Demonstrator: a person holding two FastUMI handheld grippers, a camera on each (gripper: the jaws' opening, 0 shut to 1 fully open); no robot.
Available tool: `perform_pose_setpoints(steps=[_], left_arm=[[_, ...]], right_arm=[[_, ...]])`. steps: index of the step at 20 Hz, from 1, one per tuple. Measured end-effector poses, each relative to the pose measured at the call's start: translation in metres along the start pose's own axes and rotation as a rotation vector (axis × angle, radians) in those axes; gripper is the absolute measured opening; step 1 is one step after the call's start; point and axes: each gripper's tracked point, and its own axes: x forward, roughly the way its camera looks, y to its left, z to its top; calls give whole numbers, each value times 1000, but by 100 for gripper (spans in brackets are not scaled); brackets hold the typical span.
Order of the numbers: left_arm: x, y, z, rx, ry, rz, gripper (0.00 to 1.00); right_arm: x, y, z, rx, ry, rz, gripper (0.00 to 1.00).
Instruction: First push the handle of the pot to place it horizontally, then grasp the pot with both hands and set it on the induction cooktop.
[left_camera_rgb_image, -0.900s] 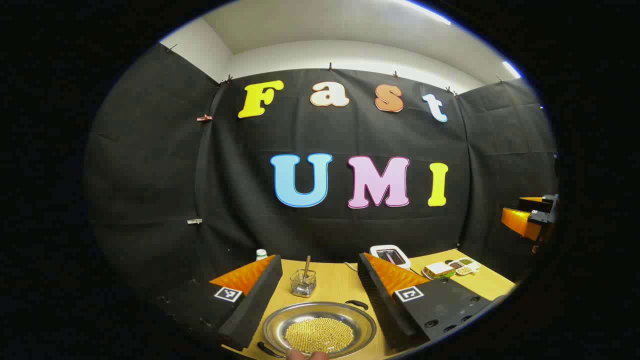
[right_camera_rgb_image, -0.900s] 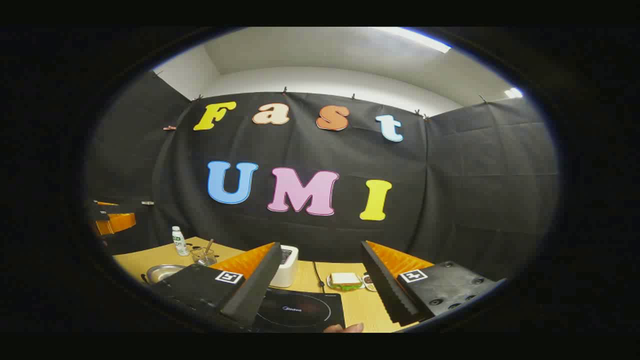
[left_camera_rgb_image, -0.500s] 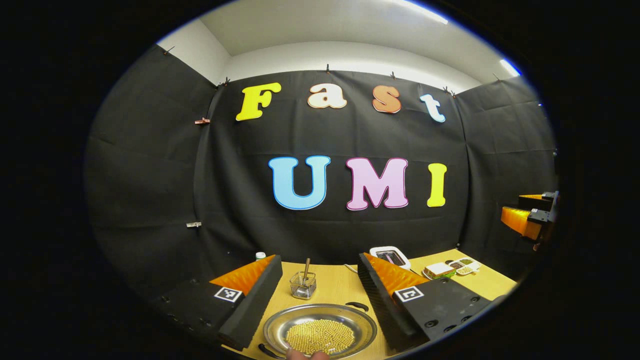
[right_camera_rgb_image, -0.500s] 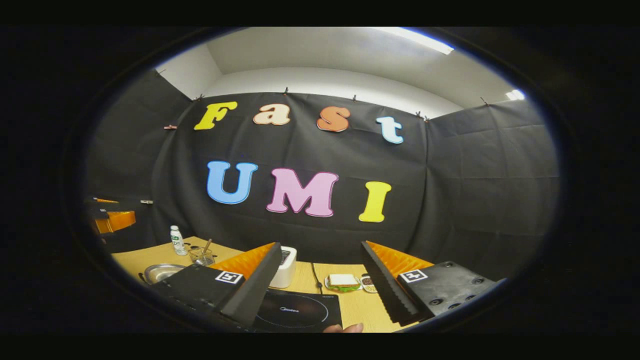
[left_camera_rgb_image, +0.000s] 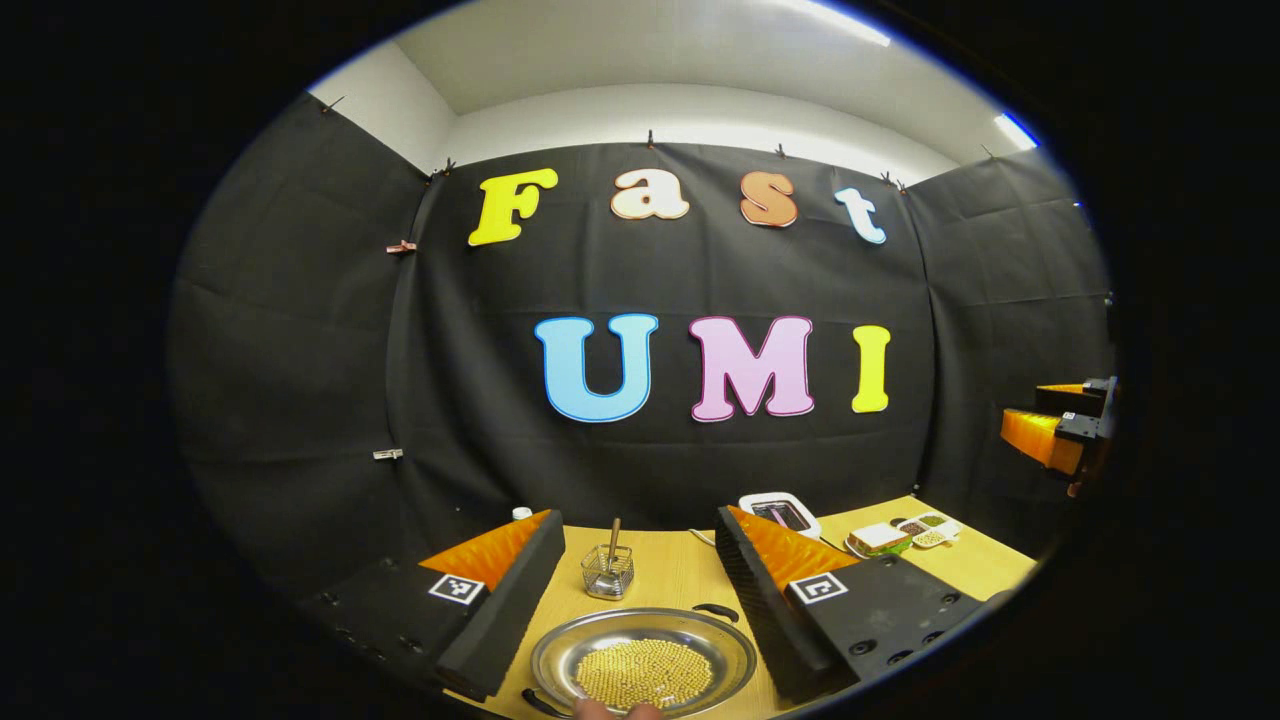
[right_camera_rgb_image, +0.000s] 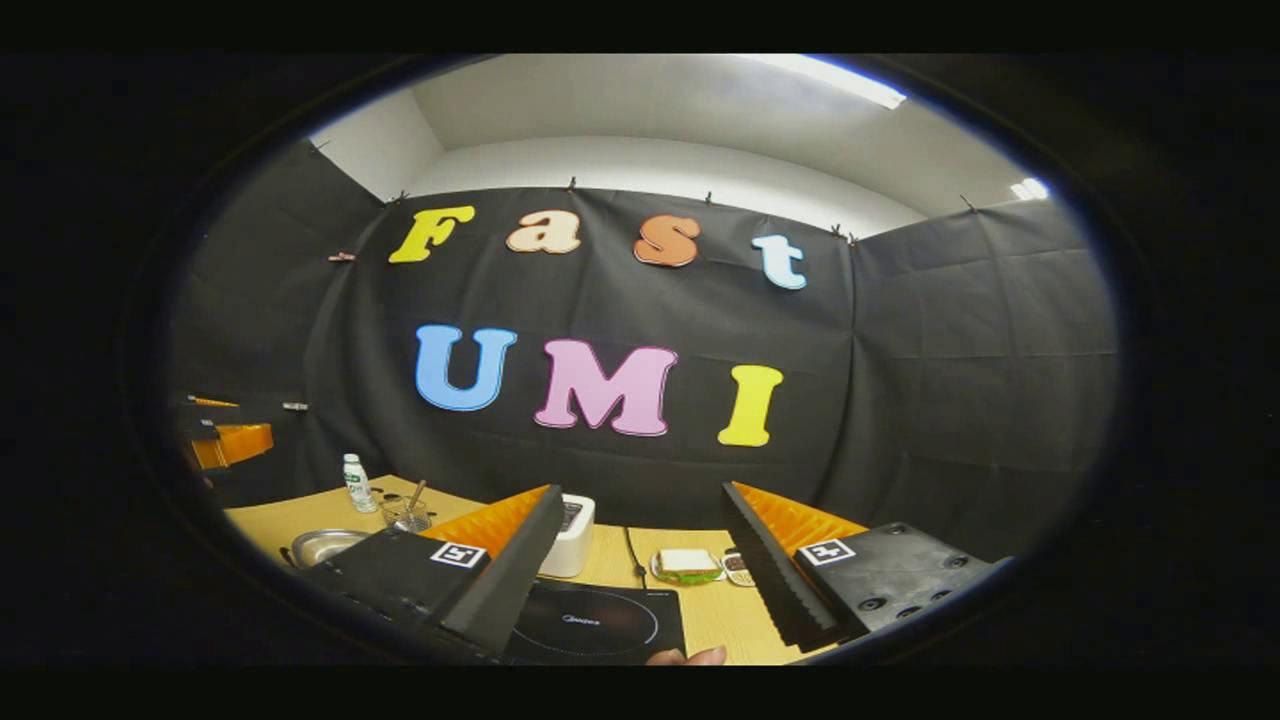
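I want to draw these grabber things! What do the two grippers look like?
The left gripper and the right gripper look alike. Each has two long, wedge-shaped fingers with toothed, ribbed inner faces. Every finger carries a small square black-and-white marker tag, and round screw holes dot one finger's wide base.

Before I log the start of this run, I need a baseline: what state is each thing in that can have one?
left gripper: open, above the table, holding nothing
right gripper: open, holding nothing
pot: on the table, uncovered, holding small yellow beans
induction cooktop: bare, nothing on it
glass cup: upright, a utensil standing in it
bottle: upright, capped
toaster: upright on the table
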Motion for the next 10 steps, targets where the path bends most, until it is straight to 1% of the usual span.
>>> perform_pose_setpoints(steps=[3,4,6,9,10], left_arm=[[-1,-2,3,7,-11,-13,95],[-4,-3,6,10,-20,-19,87],[-8,-11,13,12,-35,-65,57],[-13,-29,1,24,12,-174,13],[-17,-33,-9,20,49,-201,5]], right_arm=[[-2,0,-1,-9,0,0,98],[-4,1,0,-12,0,1,98],[-5,3,0,-18,0,3,98],[-7,6,1,-26,-3,9,97],[-8,7,1,-30,-2,10,98]])
